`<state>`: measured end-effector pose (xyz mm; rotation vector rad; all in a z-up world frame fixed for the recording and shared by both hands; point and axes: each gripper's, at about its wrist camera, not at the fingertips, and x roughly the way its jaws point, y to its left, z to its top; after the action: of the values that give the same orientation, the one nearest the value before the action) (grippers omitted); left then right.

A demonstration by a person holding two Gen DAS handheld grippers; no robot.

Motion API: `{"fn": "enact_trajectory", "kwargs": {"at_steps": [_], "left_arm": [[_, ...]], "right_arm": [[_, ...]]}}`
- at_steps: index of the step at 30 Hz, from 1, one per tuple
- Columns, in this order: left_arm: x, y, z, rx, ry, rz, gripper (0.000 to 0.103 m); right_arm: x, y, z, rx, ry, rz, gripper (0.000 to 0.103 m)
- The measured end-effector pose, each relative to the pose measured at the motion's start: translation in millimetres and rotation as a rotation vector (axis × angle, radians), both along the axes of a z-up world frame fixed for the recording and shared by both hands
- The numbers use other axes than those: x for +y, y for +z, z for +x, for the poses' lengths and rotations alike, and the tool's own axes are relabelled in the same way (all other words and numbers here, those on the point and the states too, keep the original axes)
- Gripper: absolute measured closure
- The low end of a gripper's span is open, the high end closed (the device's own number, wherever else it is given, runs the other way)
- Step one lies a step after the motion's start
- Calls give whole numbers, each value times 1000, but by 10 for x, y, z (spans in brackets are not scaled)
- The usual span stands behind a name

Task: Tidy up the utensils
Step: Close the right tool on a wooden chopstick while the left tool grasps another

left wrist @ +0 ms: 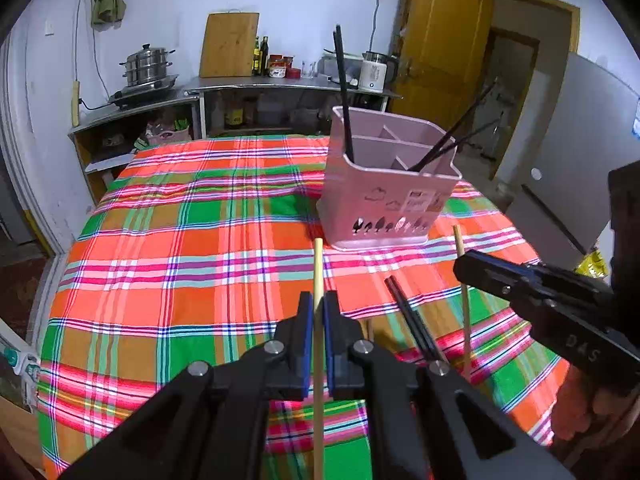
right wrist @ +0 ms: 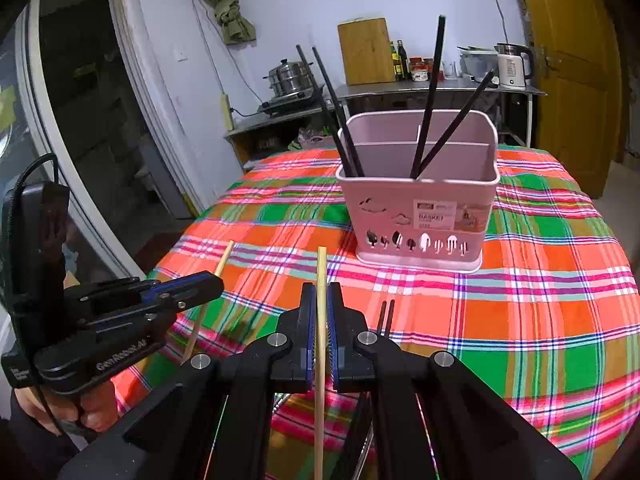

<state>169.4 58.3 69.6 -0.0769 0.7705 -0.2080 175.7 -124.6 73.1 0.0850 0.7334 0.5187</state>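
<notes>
**A:** What is the biggest thing here?

**B:** The surface [left wrist: 180, 240], covered by a plaid cloth [right wrist: 540, 300] in orange, green and pink. Toward its far side stands a pink holder [left wrist: 384, 204] with inner dividers.

**A:** Anything inside the holder?

**B:** Black chopsticks [right wrist: 430, 96]. In the right wrist view two lean out at its left end and two more stand near the middle, crossing each other.

**A:** And the tongs?

**B:** The left tongs [left wrist: 318, 312] are closed narrowly on a pale wooden chopstick [left wrist: 318, 268], which runs between the pads and points toward the holder. The right tongs [right wrist: 319, 304] grip a second wooden chopstick [right wrist: 321, 272] the same way, its tip just short of the holder's base.

**A:** Do they see each other?

**B:** Yes. Each appears at the edge of the other's view, with its chopstick poking out past the fingers.

**A:** Anything left lying loose?

**B:** A pair of black chopsticks [left wrist: 412, 320] lies on the cloth side by side, between the two tongs and near the front edge.
</notes>
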Motion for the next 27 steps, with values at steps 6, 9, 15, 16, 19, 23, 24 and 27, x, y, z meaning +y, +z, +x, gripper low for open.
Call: {"fn": "enact_trajectory", "kwargs": {"at_steps": [6,9,15,16,19,23,24,27], "left_arm": [[14,93,-33,-17,-10,-22,97],[27,167,-36,-36,-15,-31,97],[35,322,-42,-69,-23,-42,97],[35,348,-41,-74,-24,-43,97],[43,415,-40,-87,-26,-42,97],[33,487,-51,-100,-30,-44,97],[29,505,-54,-103,-32,-45,97],[10,551,-63,-111,-37,-41,97]], "right_arm": [[-84,43,-1,0,2,47,98],[-98,89,-9,-15,3,53,98],[-124,230,-20,-48,4,69,98],[-127,252,-22,-54,4,69,98],[-149,308,-28,-70,3,69,98],[-173,387,-51,-89,1,69,98],[-180,403,-62,-94,1,69,98],[-191,433,-75,-103,-1,64,98]]}}
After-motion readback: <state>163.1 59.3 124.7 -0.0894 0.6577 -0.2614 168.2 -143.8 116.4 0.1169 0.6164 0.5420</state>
